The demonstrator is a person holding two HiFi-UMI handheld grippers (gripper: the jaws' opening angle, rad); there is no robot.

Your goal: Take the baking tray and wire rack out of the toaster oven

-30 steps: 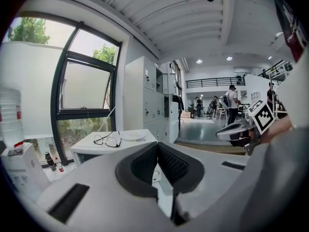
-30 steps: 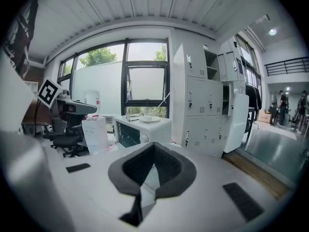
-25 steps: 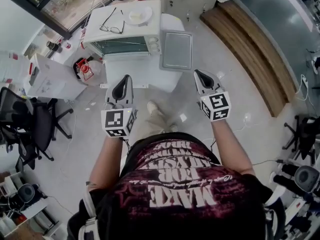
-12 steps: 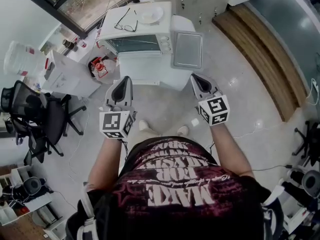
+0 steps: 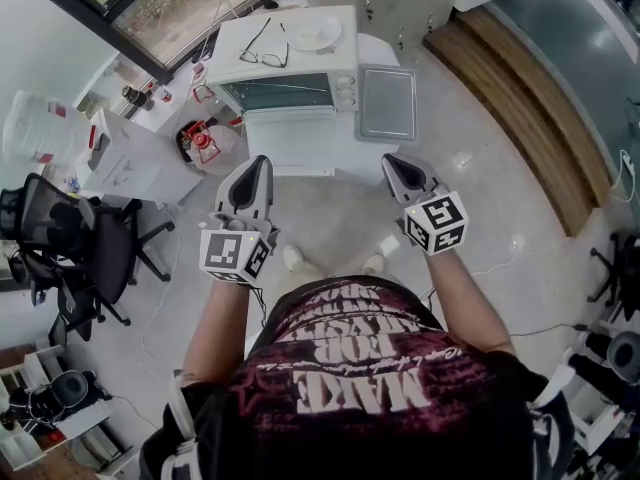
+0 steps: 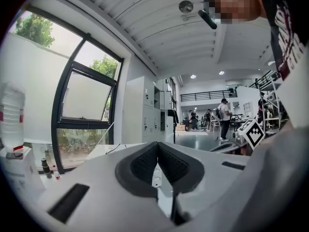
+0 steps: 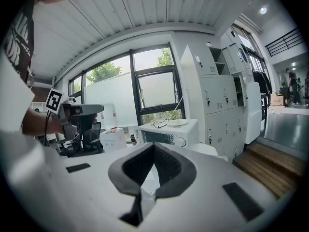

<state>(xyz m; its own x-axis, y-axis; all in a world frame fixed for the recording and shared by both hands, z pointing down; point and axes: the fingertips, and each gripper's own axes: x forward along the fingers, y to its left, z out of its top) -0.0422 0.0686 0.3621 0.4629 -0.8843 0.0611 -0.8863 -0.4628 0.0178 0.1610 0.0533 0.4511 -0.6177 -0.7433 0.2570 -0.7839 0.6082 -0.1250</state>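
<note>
A white toaster oven (image 5: 290,68) stands on a white table (image 5: 305,153) by the window, its glass door closed. A grey baking tray (image 5: 387,103) lies flat on the table just right of the oven. No wire rack shows. My left gripper (image 5: 258,164) and right gripper (image 5: 392,162) are held level in front of the table, apart from the oven, both shut with nothing between their pads. In the right gripper view the oven (image 7: 169,133) sits ahead past the closed gripper (image 7: 153,146). In the left gripper view the gripper (image 6: 157,146) points towards the window wall.
Glasses (image 5: 265,46) and a white plate (image 5: 316,34) lie on top of the oven. A white box (image 5: 130,163), a water jug (image 5: 30,128) and a black office chair (image 5: 70,258) stand at left. Wooden steps (image 5: 510,98) run along the right. People stand far off (image 6: 224,117).
The person has stepped closer to the oven table, carrying both grippers forward with them. Both stay shut and empty.
</note>
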